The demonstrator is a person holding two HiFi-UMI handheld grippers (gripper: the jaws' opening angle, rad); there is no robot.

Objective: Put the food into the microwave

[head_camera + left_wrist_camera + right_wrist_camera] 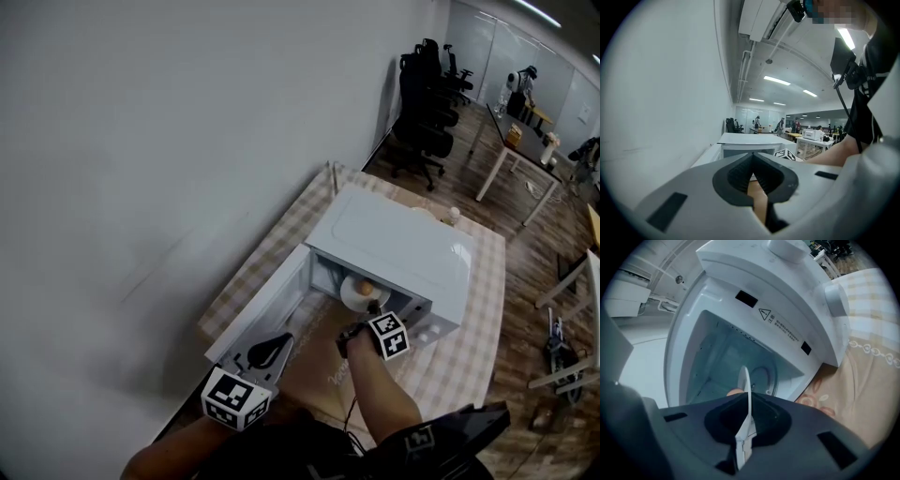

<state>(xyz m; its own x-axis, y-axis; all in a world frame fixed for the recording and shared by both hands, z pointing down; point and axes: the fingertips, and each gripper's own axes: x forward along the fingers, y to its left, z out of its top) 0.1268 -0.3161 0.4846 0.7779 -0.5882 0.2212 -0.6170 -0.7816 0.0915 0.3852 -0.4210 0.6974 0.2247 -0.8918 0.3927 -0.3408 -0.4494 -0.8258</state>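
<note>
The white microwave (394,244) stands on the checked tablecloth (478,319) with its door (267,305) swung open to the left. My right gripper (367,314) is shut on the rim of a white plate (359,293) carrying a small orange-brown piece of food (367,287), at the mouth of the cavity. In the right gripper view the plate (746,390) shows edge-on between the jaws, the food (734,392) peeks out beside it, and the empty cavity (717,357) lies just ahead. My left gripper (281,345) hangs shut and empty in front of the open door.
A grey wall runs along the table's left side. A small object (454,216) sits behind the microwave. Black office chairs (427,103) and desks (525,141) stand farther back. The microwave's knobs (836,301) are on its right panel.
</note>
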